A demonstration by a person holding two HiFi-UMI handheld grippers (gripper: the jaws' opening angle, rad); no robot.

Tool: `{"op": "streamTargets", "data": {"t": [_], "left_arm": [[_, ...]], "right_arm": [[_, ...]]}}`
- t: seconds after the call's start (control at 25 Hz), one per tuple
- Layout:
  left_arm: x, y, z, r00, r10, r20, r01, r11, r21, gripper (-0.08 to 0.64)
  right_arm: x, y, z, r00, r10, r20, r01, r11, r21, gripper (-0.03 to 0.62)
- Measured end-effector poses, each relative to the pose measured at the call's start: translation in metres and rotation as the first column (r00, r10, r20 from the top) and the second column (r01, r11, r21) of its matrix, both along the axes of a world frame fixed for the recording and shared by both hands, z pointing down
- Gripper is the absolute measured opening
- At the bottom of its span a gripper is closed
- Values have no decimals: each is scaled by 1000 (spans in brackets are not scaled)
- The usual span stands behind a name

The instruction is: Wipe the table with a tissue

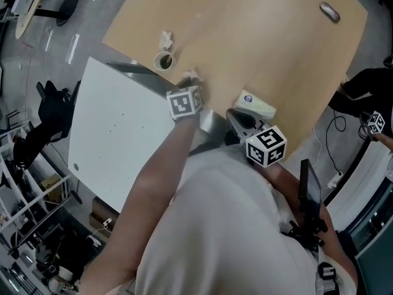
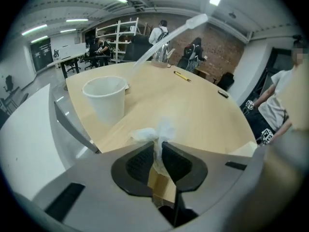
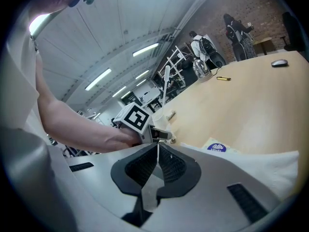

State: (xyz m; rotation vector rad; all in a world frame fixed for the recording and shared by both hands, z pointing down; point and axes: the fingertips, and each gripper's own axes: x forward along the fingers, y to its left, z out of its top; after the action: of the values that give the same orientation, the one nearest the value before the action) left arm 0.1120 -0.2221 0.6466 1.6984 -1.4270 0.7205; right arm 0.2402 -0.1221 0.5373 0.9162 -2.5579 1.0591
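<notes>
Low in the centre of the left gripper view, the left gripper (image 2: 158,144) pinches a crumpled tissue (image 2: 153,133) by a thin twist, over the table (image 2: 193,110) edge. The right gripper (image 3: 157,146) is pressed together, empty. Dragged hard, the twist may slip or tear. A wide sweep could topple the cup (image 2: 105,98) beyond, upper left. The blue logo on the tissue pack (image 3: 217,147) is unreadable.

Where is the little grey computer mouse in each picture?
Head view: the mouse lies at the top right, on the wooden table.
Left gripper view: a small dark shape right of the middle, near the table's far edge.
Right gripper view: upper right, on the table.
Shared landmark: the yellow pen on the same table.
</notes>
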Motion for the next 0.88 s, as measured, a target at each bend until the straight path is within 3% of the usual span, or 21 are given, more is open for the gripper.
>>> {"op": "streamTargets", "data": {"t": [0.24,0.52,0.68,0.88], "left_arm": [[-3,16,-35,991,4,-137,9,995,96,43],[-18,67,-95,979,43,-197,5,972,236,41],[-40,116,-114,989,43,-141,-2,961,278,41],[-65,174,-128,999,-5,-53,21,953,301,41]], "right_arm": [[-9,4,-13,998,-59,1,59,998,17,20],[-40,17,-26,978,-206,2,206,977,48,20],[-67,32,-29,953,-303,5,302,951,67,20],[-102,50,-32,901,-434,0,432,898,88,20]]}}
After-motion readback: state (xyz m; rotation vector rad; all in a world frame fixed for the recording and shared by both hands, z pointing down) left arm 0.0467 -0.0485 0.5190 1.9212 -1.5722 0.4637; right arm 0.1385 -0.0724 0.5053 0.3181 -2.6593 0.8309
